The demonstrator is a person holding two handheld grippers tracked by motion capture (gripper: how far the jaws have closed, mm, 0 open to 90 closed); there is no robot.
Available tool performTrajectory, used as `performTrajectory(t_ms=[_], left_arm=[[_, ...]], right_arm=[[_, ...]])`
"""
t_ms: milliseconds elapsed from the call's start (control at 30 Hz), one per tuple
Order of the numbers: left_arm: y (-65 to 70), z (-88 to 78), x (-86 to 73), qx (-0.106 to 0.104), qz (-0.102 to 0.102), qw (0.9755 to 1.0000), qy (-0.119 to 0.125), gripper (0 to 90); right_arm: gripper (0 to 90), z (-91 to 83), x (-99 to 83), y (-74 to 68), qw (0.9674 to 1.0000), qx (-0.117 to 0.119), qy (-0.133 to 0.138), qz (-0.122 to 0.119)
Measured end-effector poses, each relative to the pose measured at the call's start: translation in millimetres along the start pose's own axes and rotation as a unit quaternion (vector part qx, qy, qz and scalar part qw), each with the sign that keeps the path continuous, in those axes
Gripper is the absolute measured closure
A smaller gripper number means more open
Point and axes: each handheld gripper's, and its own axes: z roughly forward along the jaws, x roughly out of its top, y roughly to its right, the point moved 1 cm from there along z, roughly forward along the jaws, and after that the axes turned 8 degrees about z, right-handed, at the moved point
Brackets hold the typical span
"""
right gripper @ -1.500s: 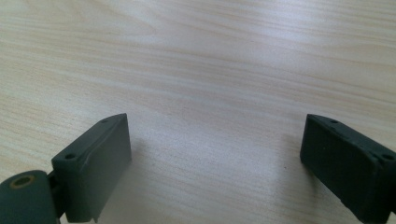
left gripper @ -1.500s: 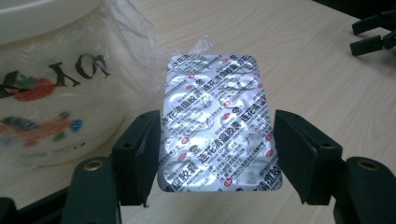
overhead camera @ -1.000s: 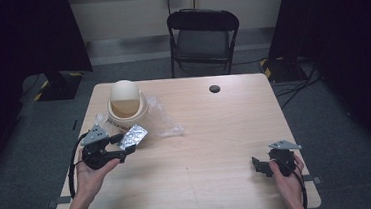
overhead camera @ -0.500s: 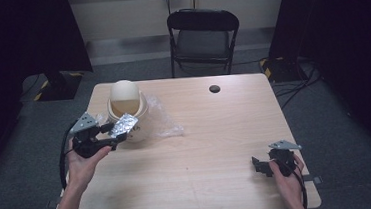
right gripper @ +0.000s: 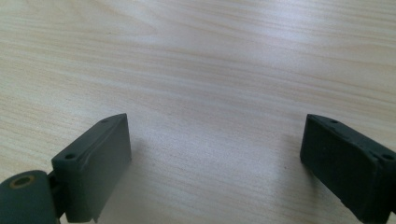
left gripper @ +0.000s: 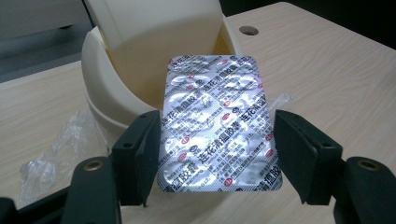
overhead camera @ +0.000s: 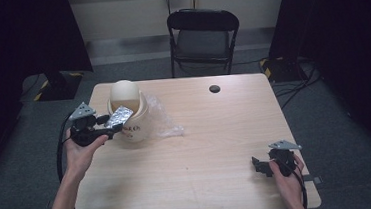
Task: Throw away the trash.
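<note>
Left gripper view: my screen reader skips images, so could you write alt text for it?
A silver foil blister pack of pills is clamped between the left gripper's two black jaws, before the opening of a cream plastic swing-lid bin. Crumpled clear plastic wrap lies on the pale wooden table.

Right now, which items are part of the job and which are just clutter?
In play:
- left gripper, shut on the blister pack
- cream bin, pack held at its opening

Lying about:
- clear plastic wrap beside the bin
- right gripper, open, idle on the table
- black chair
</note>
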Motion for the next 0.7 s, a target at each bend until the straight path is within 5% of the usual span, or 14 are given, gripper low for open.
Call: performTrajectory(t_ms=[233, 700], left_arm=[[-4.6, 8.0, -1.1, -0.001, -0.013, 0.9999, -0.006, 34.2], [-5.2, 9.9, 11.0, -0.002, -0.007, 1.0000, -0.002, 34.2]], right_arm=[[8.2, 0.0, 0.0, 0.0, 1.0000, 0.000, 0.000, 0.000], [8.2, 0.0, 0.1, 0.0, 1.0000, 0.000, 0.000, 0.000]])
